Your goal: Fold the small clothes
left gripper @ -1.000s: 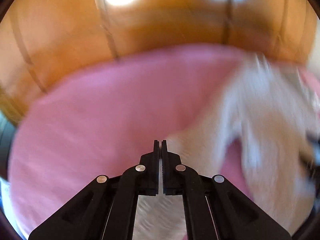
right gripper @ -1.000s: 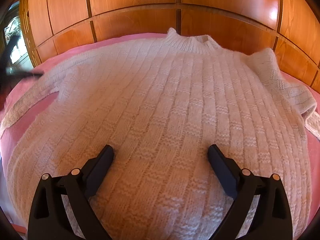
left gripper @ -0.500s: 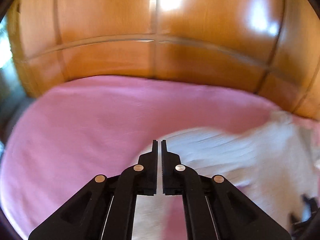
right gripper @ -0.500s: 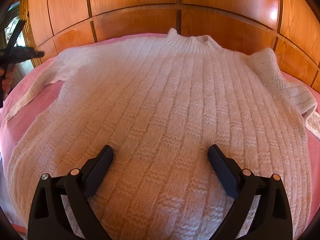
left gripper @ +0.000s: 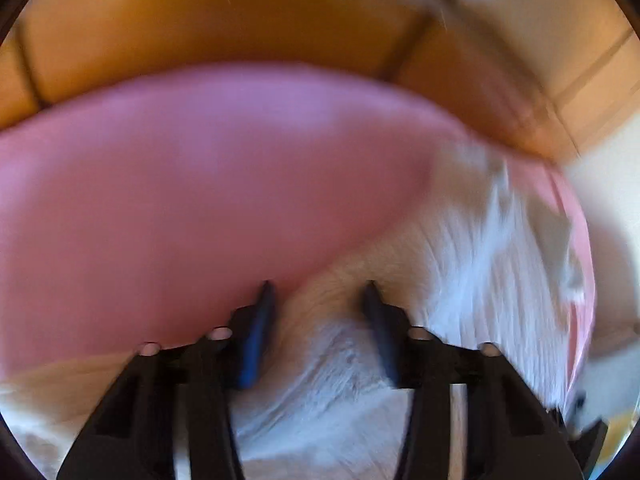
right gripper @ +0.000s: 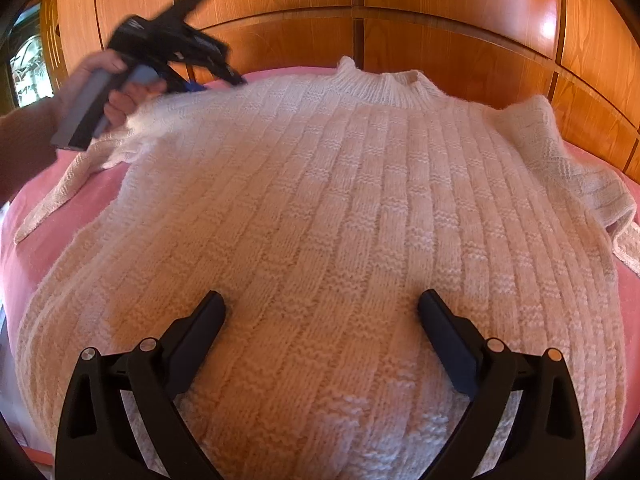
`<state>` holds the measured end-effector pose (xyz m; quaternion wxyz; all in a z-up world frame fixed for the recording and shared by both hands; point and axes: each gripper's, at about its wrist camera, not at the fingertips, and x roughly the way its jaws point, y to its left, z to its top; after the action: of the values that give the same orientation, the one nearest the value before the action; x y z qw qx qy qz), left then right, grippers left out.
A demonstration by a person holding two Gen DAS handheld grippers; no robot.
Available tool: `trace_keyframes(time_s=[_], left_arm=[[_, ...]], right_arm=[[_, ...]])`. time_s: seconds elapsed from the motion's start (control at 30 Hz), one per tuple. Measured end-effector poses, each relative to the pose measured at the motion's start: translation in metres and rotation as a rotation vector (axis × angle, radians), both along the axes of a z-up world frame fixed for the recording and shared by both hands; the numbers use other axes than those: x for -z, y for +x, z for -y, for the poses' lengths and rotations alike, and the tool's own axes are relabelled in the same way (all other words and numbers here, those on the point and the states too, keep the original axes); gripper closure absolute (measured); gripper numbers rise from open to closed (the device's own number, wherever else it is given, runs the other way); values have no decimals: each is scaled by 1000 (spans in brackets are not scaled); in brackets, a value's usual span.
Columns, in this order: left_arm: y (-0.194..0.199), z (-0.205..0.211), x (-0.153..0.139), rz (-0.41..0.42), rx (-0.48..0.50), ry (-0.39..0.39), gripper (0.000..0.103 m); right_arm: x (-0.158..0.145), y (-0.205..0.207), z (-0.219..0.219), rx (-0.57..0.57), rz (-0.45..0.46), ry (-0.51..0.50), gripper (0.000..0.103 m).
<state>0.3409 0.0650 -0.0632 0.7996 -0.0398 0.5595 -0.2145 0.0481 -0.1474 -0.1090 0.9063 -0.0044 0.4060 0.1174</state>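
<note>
A cream knitted sweater (right gripper: 340,200) lies flat, neck away from me, on a pink blanket (right gripper: 72,208). My right gripper (right gripper: 320,308) hovers open over its lower body, fingers wide apart with nothing pinched. A hand holds my left gripper (right gripper: 236,80) at the sweater's left shoulder, far left in the right wrist view. The left wrist view is blurred: the left gripper (left gripper: 318,286) points down at the edge of the sweater (left gripper: 460,272) where it meets the blanket (left gripper: 180,200). Its jaws are opening, with knit lying between them, not pressed.
A wood-panelled wall (right gripper: 440,8) rises right behind the blanket's far edge. The left sleeve (right gripper: 52,196) trails toward the blanket's left edge, and the right sleeve (right gripper: 592,192) lies bunched at the right. A window (right gripper: 28,68) shows at far left.
The left gripper swung in from the far left to the sweater's left shoulder and tipped downward, and its shut jaws parted. The right gripper stayed still.
</note>
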Motion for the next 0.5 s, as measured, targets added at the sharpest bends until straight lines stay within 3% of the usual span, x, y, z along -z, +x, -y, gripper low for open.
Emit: trace_keyframes(time_s=[0.03, 0.1, 0.17, 0.27, 0.3, 0.33, 0.37, 0.43, 0.5], left_arm=[[-8, 6, -1, 46, 32, 25, 62], [-29, 17, -4, 94, 99, 33, 83], [-44, 23, -9, 173, 97, 80, 89], [-71, 28, -39, 394, 9, 167, 91], [-87, 31, -58, 546, -34, 223, 91], [-97, 34, -68, 632, -58, 260, 91], [-102, 37, -72, 677, -75, 290, 93], [-88, 46, -57, 647, -126, 400, 93], [-68, 45, -30, 545, -114, 472, 93]], right_arm=[[0, 0, 0, -2, 0, 6, 4], [1, 1, 1, -8, -2, 17, 2], [1, 2, 1, -9, -3, 22, 2], [1, 3, 1, -10, -2, 32, 2], [1, 3, 2, -10, -2, 36, 2], [1, 2, 1, -10, -1, 36, 2], [1, 1, 1, -9, -1, 35, 2], [1, 1, 0, -9, -1, 33, 2], [0, 1, 1, -9, 0, 37, 2]])
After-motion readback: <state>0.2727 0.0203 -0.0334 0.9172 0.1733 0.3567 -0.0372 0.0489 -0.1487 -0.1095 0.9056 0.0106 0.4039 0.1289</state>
